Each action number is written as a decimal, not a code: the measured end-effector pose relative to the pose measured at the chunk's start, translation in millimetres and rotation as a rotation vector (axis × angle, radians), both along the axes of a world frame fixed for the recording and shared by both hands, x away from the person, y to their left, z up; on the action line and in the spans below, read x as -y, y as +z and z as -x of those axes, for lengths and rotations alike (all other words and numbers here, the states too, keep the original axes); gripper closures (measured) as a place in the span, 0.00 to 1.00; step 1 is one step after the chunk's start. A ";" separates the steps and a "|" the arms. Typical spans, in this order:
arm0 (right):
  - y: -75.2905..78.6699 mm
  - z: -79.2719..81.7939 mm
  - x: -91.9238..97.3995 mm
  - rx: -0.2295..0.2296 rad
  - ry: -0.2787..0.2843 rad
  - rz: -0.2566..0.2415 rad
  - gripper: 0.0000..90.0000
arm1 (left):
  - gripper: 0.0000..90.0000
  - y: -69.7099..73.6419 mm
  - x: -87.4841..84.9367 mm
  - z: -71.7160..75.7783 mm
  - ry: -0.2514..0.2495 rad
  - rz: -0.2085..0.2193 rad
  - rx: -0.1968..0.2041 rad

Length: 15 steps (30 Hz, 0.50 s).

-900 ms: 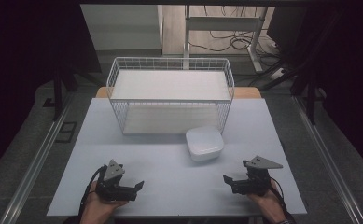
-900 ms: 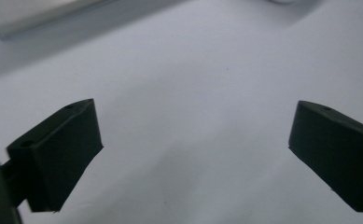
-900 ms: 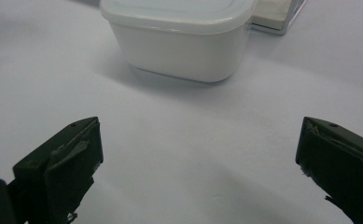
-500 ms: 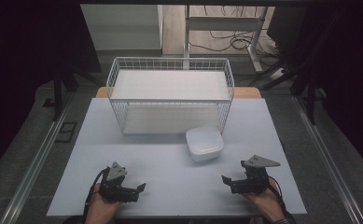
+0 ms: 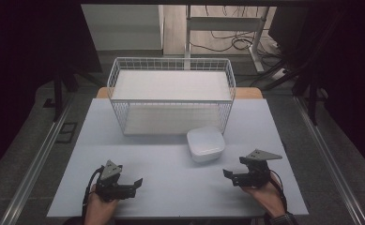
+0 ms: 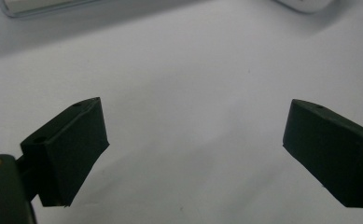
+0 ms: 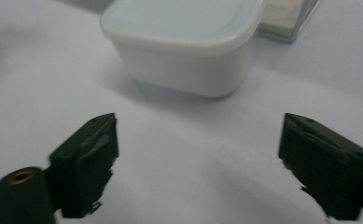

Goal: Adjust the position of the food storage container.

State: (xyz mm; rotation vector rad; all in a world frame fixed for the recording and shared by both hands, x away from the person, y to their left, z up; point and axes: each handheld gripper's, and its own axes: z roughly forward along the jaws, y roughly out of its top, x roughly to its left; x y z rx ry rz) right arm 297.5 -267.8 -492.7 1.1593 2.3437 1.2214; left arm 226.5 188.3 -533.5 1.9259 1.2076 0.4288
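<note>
While the container [image 5: 206,145] rests, the left tool [image 5: 134,183] has seemingly drifted nearer.

My work surface is a pale table [image 5: 138,154]. A white wire basket [image 5: 171,96] stands on it at the far edge, centred. Just in front of the basket's right corner sits a white lidded plastic container [image 5: 205,145], close beside the wire, toward the table's right half.
</note>
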 end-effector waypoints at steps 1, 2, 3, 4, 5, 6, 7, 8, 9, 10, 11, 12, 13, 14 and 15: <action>0.0 0.0 0.0 0.000 0.000 0.000 0.16 | 0.07 0.0 0.0 0.0 0.000 0.000 0.000; 1.4 -2.2 1.3 -0.001 -0.002 -0.012 0.18 | 0.07 -0.9 0.1 -0.4 -0.010 -0.005 -0.007; 3.1 -5.1 2.7 -0.008 -0.009 -0.027 0.22 | 0.07 -2.6 0.0 -1.2 -0.022 0.001 -0.023; 5.3 -9.9 5.1 -0.011 -0.013 -0.044 0.27 | 0.07 -3.2 0.1 -1.5 -0.024 0.000 -0.031; 6.3 -12.1 6.0 -0.015 -0.015 -0.053 0.29 | 0.07 -3.5 0.3 -1.5 -0.020 -0.009 -0.037; 7.3 -15.1 7.1 -0.020 -0.018 -0.060 0.31 | 0.07 -3.2 0.7 -1.3 -0.009 -0.020 -0.039; 8.4 -18.1 7.7 -0.028 -0.022 -0.068 0.36 | 0.08 -2.5 0.5 -0.9 -0.001 -0.023 -0.041; 9.7 -20.6 8.5 -0.035 -0.019 -0.076 0.38 | 0.08 -2.1 0.2 -0.7 0.003 -0.015 -0.042; 10.8 -22.1 8.9 -0.036 -0.012 -0.083 0.41 | 0.08 -1.5 -0.5 -0.7 0.001 0.004 -0.041; 12.7 -24.7 9.3 -0.027 0.002 -0.091 0.46 | 0.08 -1.2 -0.7 -0.5 -0.003 0.015 -0.035; 14.3 -26.1 9.4 -0.028 0.013 -0.095 0.51 | 0.07 -0.8 -0.5 -0.2 -0.017 0.032 -0.020; 17.0 -29.1 8.8 -0.019 0.028 -0.095 0.55 | 0.07 -0.6 -0.1 -0.2 -0.030 0.038 -0.013; 18.9 -31.2 8.2 -0.010 0.035 -0.088 0.59 | 0.07 -1.0 1.2 -0.2 -0.042 0.037 -0.003; 21.4 -34.4 7.0 0.005 0.040 -0.075 0.63 | 0.07 -1.6 2.8 -0.2 -0.052 0.021 0.000; 23.8 -38.1 6.0 0.020 0.043 -0.064 0.68 | 0.07 -2.5 4.4 -0.2 -0.061 0.001 0.001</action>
